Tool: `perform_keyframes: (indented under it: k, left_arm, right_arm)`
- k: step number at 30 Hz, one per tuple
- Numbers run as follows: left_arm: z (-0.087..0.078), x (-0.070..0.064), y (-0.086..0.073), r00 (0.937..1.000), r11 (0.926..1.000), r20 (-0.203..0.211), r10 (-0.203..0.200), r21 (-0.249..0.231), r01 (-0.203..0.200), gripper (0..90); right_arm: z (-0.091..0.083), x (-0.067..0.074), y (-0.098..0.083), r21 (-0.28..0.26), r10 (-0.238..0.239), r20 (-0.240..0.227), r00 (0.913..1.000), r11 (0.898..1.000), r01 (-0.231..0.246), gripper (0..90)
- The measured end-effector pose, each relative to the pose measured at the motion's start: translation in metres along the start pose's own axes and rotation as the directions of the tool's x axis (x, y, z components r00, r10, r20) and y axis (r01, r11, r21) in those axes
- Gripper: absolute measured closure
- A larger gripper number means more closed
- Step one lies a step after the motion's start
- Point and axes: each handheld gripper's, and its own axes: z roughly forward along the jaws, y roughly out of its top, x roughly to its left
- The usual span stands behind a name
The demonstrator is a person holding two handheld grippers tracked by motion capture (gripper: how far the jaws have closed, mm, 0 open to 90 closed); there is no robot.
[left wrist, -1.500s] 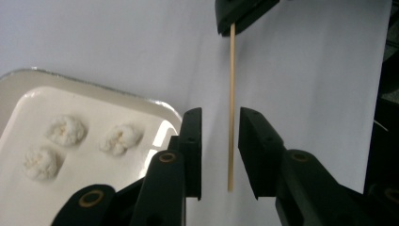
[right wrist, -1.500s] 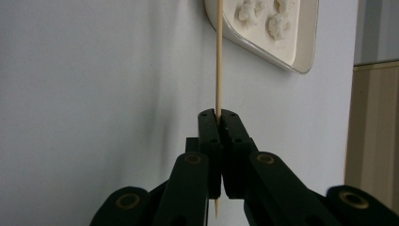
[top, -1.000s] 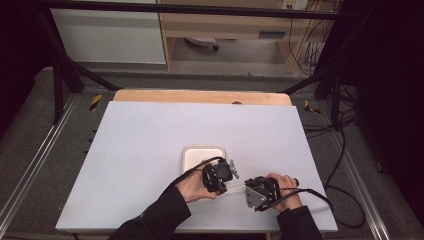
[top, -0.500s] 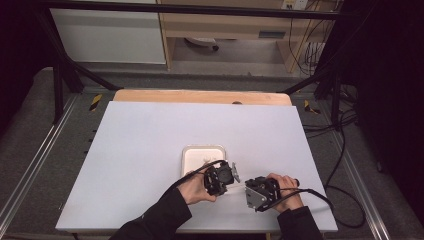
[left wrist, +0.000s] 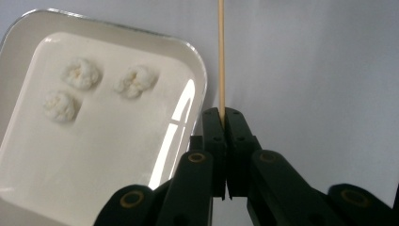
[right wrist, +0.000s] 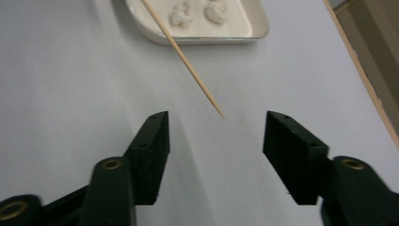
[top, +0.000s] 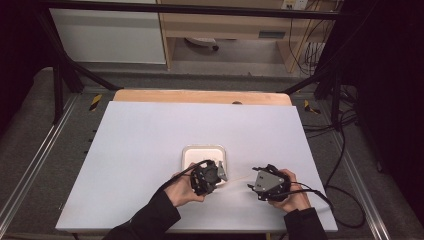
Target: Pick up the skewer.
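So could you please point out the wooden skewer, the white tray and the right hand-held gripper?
wooden skewer (left wrist: 220, 56), left gripper view, mid shaft.
white tray (left wrist: 201, 89), left gripper view, rim.
right hand-held gripper (right wrist: 215, 134), right gripper view, midway between open jaws.

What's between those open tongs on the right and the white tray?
The right tongs view shows bare table and the wooden skewer, pointing from the tray toward the right tongs.

A tray (top: 204, 150) is set near the middle of the table (top: 150, 140). Three small lumps (left wrist: 136, 81) are laid in the tray. Just right of the tray a wooden skewer (left wrist: 220, 56) is held above the table, pointing away from the tray.
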Motion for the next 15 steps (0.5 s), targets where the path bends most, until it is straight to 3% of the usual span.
perform_keyframes:
  k: [2, 5, 9, 10, 15]
  left_arm:
    - [-0.003, 0.002, -0.007, 0.9998, 0.9998, -0.009, -0.019, -0.010, 0.019, 88.5]
    - [-0.009, 0.005, -0.018, 0.9984, 0.9984, -0.030, -0.049, -0.029, 0.048, 88.5]
    - [-0.018, 0.007, -0.031, 0.9954, 0.9940, -0.044, -0.085, -0.072, 0.082, 88.5]
    - [-0.019, 0.008, -0.034, 0.9945, 0.9925, -0.045, -0.094, -0.082, 0.090, 88.4]
    - [-0.028, 0.010, -0.053, 0.9864, 0.9792, -0.064, -0.151, -0.147, 0.140, 88.4]
  right_arm:
    - [0.001, -0.002, -0.003, -0.001, 0.091, 0.003, 0.9958, 0.996, -0.091, 31.8]
    - [0.003, -0.005, -0.007, 0.027, 0.179, 0.003, 0.9838, 0.983, -0.179, 26.0]
    - [0.005, -0.007, -0.011, 0.041, 0.293, -0.010, 0.9561, 0.955, -0.292, 19.0]
    - [0.006, -0.007, -0.012, 0.048, 0.326, -0.011, 0.9453, 0.944, -0.325, 17.2]
    - [0.009, -0.007, -0.015, 0.074, 0.409, -0.032, 0.9119, 0.911, -0.406, 9.9]
